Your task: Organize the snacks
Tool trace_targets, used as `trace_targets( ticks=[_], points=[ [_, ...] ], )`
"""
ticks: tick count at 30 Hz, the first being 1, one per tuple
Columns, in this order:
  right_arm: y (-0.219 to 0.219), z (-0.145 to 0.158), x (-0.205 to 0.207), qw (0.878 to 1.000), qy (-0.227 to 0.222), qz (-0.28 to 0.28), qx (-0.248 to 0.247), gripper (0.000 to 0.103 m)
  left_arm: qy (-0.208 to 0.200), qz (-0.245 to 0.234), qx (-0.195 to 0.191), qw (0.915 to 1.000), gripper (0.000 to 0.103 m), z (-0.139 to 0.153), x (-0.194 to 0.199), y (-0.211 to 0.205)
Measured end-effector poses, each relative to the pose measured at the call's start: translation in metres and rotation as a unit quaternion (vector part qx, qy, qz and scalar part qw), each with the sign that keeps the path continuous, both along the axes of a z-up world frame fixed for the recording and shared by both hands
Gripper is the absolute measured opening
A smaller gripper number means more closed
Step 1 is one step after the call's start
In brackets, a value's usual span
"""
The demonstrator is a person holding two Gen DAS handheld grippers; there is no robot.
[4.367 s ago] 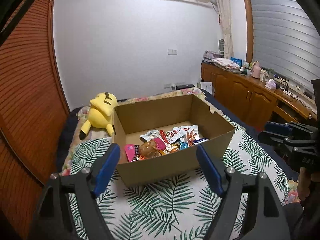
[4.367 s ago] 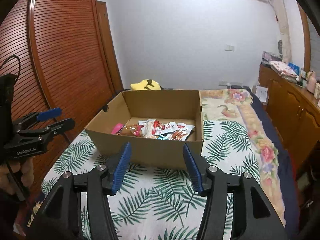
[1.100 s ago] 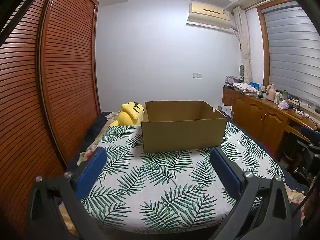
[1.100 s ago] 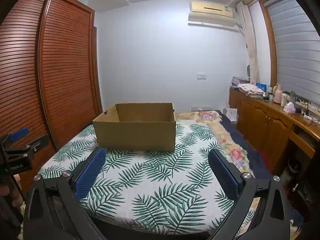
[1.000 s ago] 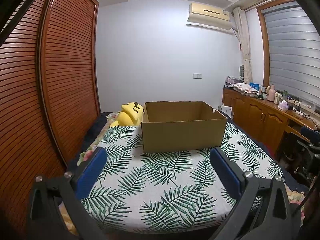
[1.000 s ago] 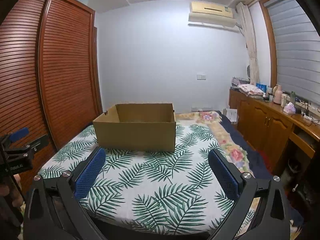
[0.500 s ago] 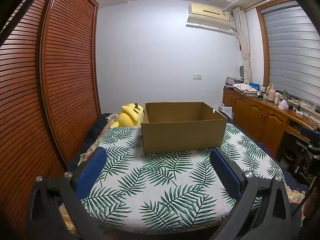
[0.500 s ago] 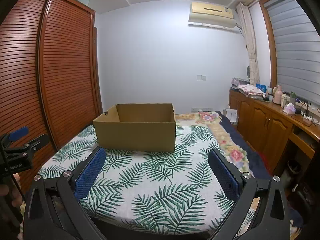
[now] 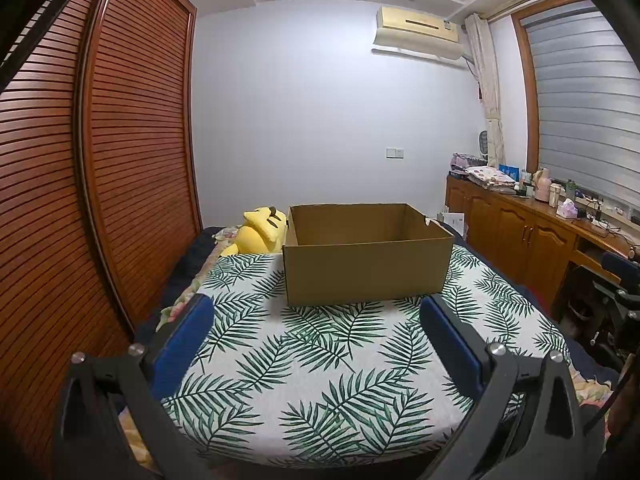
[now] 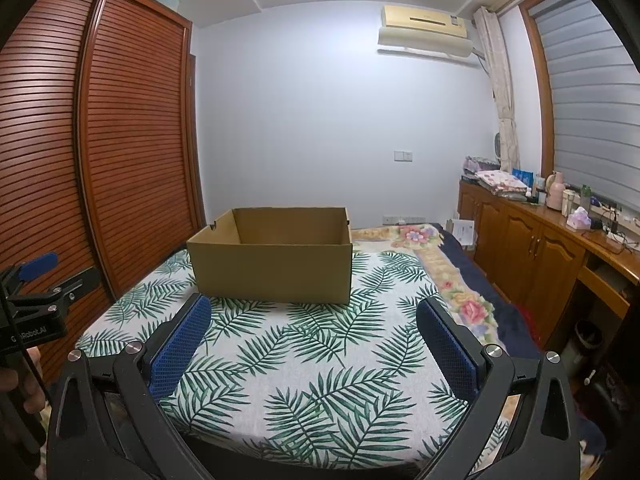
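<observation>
An open cardboard box (image 9: 364,268) stands on the leaf-print bed (image 9: 320,360); it also shows in the right wrist view (image 10: 272,268). Its walls hide what is inside, so no snacks show. My left gripper (image 9: 316,320) is open and empty, low at the near end of the bed, well short of the box. My right gripper (image 10: 314,320) is open and empty, also back from the box. The left gripper shows at the left edge of the right wrist view (image 10: 36,280).
A yellow plush toy (image 9: 262,232) lies behind the box's left side. Slatted wooden wardrobe doors (image 9: 100,200) line the left. A wooden cabinet (image 10: 540,248) with bottles and folded cloth runs along the right wall. A floral blanket (image 10: 440,264) covers the bed's right side.
Since 4.4 s ago both grippers have pulled back and dropped low, away from the box, and opened wider; the snacks inside went out of sight. Over the last second almost nothing moved.
</observation>
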State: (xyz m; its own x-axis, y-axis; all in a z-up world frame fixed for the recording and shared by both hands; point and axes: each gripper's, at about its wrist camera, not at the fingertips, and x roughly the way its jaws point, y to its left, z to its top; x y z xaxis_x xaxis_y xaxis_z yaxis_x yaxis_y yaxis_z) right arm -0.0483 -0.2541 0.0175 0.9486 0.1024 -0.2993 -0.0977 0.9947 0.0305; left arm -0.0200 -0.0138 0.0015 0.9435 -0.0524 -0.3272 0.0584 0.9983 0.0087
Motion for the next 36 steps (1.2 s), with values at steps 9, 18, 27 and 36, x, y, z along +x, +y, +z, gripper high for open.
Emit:
trace_targets(
  ticks=[9, 18, 27, 36],
  points=[
    [0.0, -0.0003, -0.0001, 1.0, 0.0, 0.0, 0.0, 0.103, 0.001, -0.002, 0.0, 1.0, 0.103, -0.0013, 0.0005, -0.0002],
    [0.0003, -0.0007, 0.0004, 1.0, 0.0, 0.0, -0.001, 0.103, 0.0, -0.002, 0.0, 1.0, 0.103, -0.0017, 0.0008, -0.0002],
    [0.0002, -0.0008, -0.0001, 1.0, -0.001, 0.0, -0.001, 0.103, 0.0, -0.002, 0.0, 1.0, 0.103, -0.002, 0.0007, -0.0008],
    [0.0005, -0.0008, 0.0001, 1.0, 0.0, 0.0, -0.001, 0.103, 0.0, -0.002, 0.0, 1.0, 0.103, -0.0025, 0.0012, -0.0006]
  ],
)
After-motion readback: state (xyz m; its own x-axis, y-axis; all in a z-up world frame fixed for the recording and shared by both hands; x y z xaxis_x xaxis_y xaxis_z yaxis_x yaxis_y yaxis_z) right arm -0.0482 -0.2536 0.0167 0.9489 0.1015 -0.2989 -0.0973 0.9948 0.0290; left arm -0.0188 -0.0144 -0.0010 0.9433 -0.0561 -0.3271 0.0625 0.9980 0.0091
